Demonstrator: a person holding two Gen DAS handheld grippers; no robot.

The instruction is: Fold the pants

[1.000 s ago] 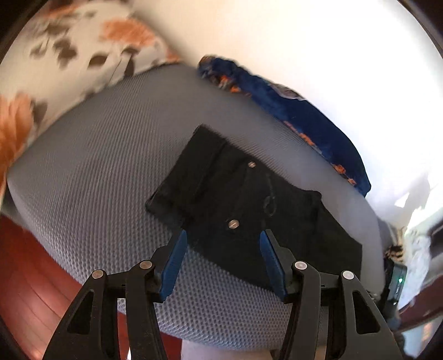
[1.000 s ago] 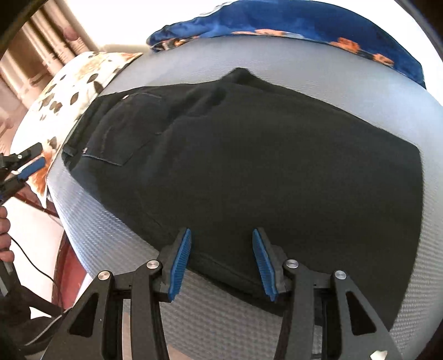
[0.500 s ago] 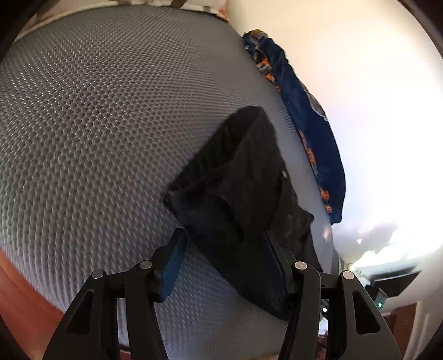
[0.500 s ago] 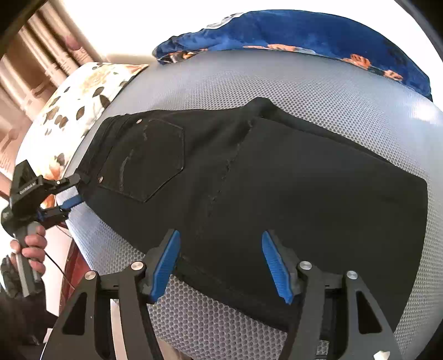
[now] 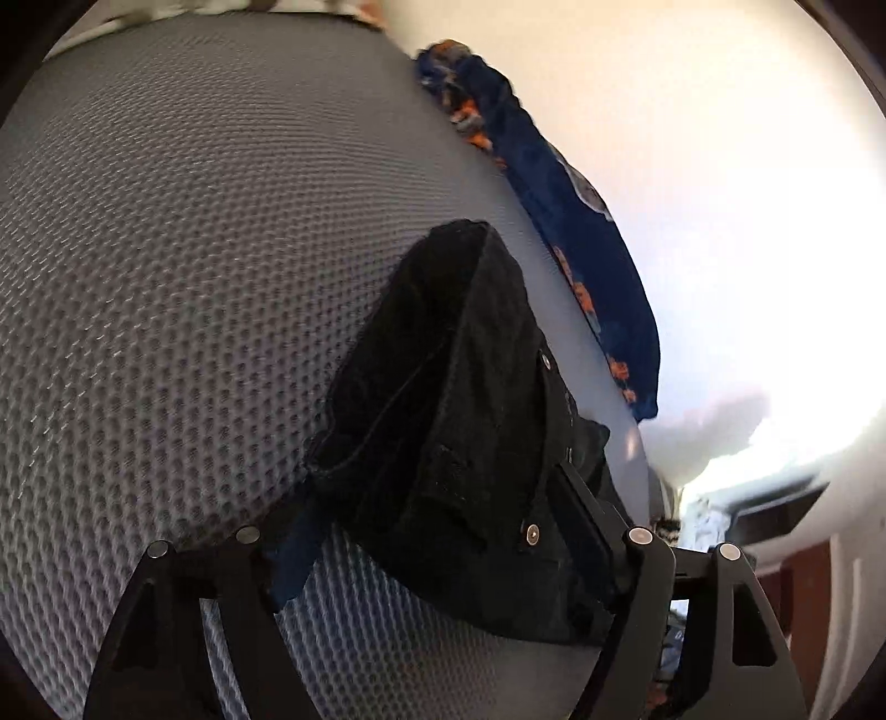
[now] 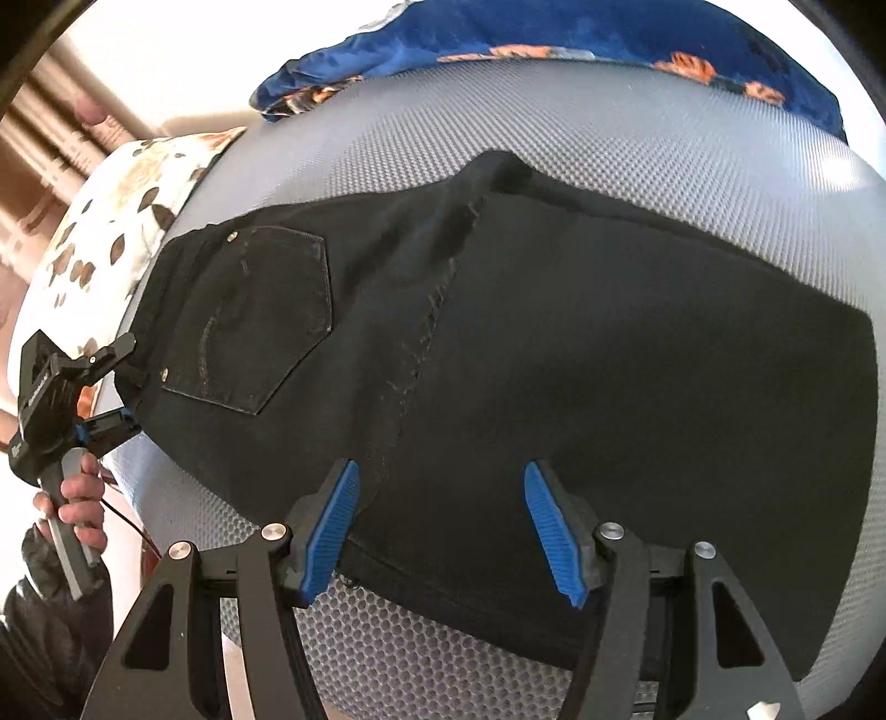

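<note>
L tongs (image 5: pixel 443 559): jaws widening right now, straddling the waistband corner of the pants (image 5: pixel 459 443); cloth sitting btwn the fingers, pads not clamping it. A sec ago they were narrower and further back from that edge, so they're now closing in for a pinch.
R tongs (image 6: pixel 443 531): standing open over the near hem edge of the pants (image 6: pixel 554 360); wider than a sec ago, nothing pinched, cloth lying under the gap.
Pants: lying flat, already doubled leg-on-leg, back pocket (image 6: pixel 249 321) up, beyond R tongs and to their left.
Surface: grey mesh cushion (image 6: pixel 637 144) carrying the pants.
Beyond: blue patterned cloth (image 6: pixel 554 39) at far edge; floral pillow (image 6: pixel 111 221) far left.
Meaning: both tongs lining up on near edge; prob. next fold needs both to clamp first.
</note>
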